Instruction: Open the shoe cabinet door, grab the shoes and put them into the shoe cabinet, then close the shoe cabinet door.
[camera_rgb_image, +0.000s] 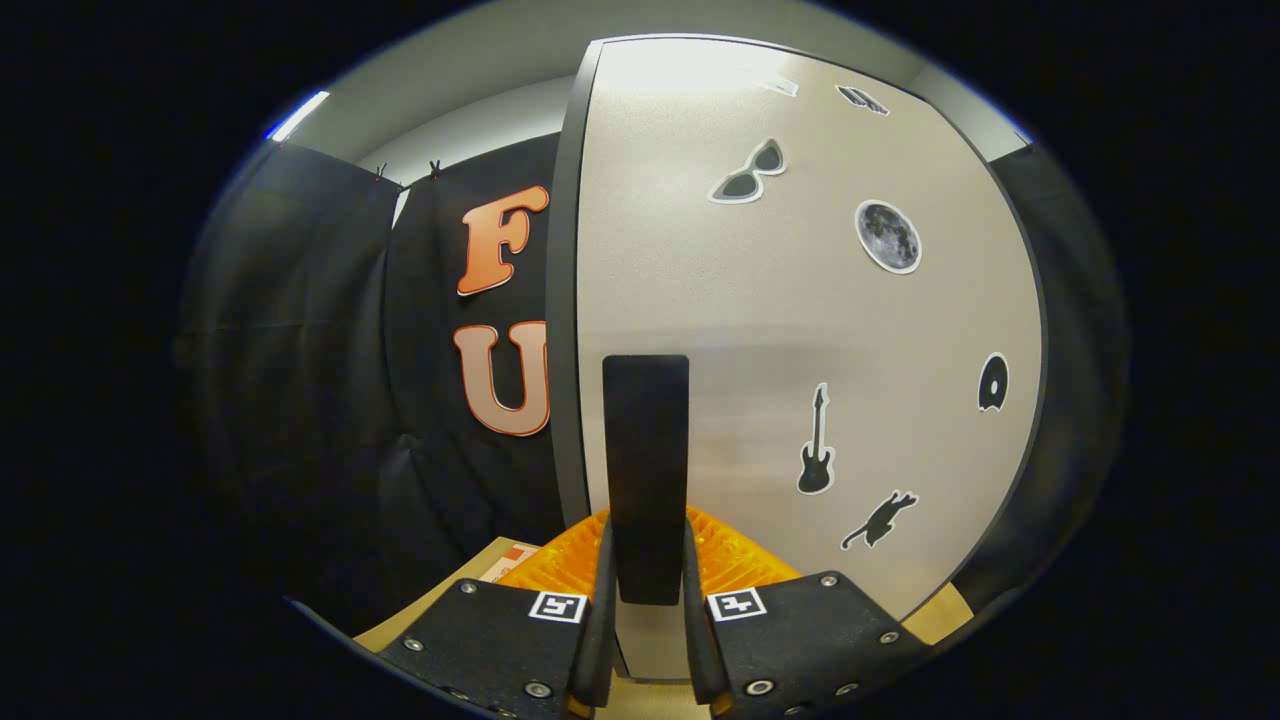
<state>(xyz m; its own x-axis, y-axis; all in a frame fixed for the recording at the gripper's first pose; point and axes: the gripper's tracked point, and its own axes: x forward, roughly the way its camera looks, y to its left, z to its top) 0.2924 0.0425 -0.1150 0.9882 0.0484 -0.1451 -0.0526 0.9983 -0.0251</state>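
With your gripper (646, 590) clamped on the dark vertical handle (646, 470), both fingers pressing its sides, the sticker-dotted shoe cabinet door (800, 320) fills the gripper view; the door appears barely begun; grabbing, stowing shoes and closing remain.

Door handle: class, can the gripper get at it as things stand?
Probably yes. The handle on the cabinet door sits between the gripper fingers, which look closed on its sides, with nothing in the way.
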